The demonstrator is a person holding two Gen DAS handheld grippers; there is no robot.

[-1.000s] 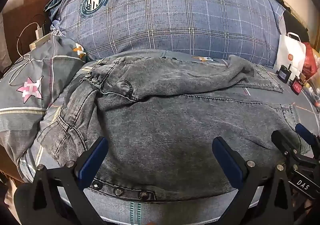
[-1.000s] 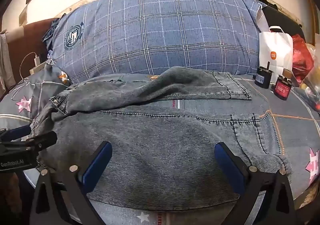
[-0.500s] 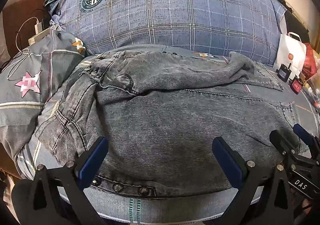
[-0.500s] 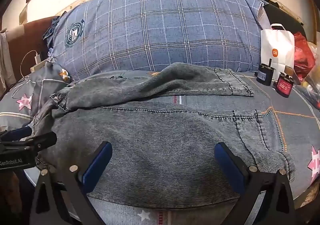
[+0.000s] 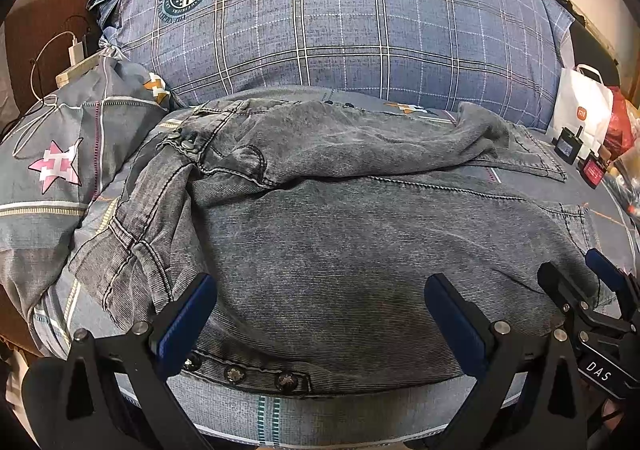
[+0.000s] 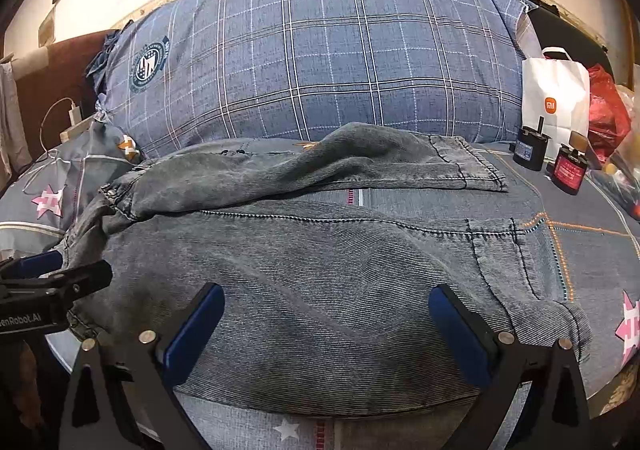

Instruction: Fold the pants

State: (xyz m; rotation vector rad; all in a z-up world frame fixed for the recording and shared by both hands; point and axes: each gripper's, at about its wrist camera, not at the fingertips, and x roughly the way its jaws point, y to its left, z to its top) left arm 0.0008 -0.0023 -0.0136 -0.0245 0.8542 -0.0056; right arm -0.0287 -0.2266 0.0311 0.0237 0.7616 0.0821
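Observation:
Grey washed denim pants lie spread across the bed, waistband bunched at the left, one leg lying behind the other; they also show in the right wrist view. My left gripper is open and empty, hovering over the near leg by the buttoned edge. My right gripper is open and empty over the near leg further right. The right gripper's tip shows in the left wrist view; the left gripper's tip shows in the right wrist view.
A big blue plaid pillow stands behind the pants. A grey star-print pillow lies left. A white paper bag, two small dark bottles and a red bag stand at the right.
Both grippers have drawn back slightly toward the near edge of the bed, still open. The pants have not moved.

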